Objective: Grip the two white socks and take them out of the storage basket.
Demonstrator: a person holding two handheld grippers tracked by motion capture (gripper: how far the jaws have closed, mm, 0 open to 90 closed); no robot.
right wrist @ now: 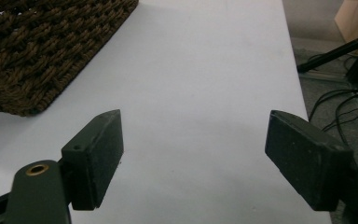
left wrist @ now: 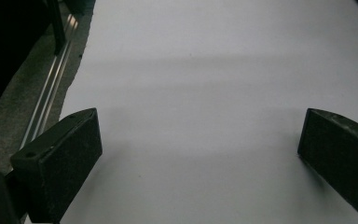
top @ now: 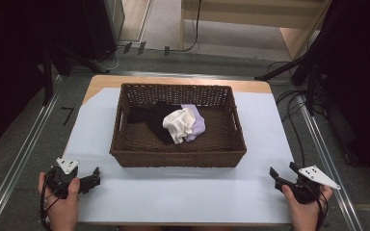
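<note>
Woven brown basket (top: 178, 156), frame centre, holds crumpled cloths (top: 182, 124) | your left tool (top: 95, 176) spread, lower left | your right tool (top: 282, 175) spread, lower right.

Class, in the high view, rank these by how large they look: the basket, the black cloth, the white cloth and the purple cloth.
1. Basket, clearly largest.
2. Black cloth.
3. White cloth.
4. Purple cloth, though the white cloth partly hides it, so the last two are unsure.
</note>
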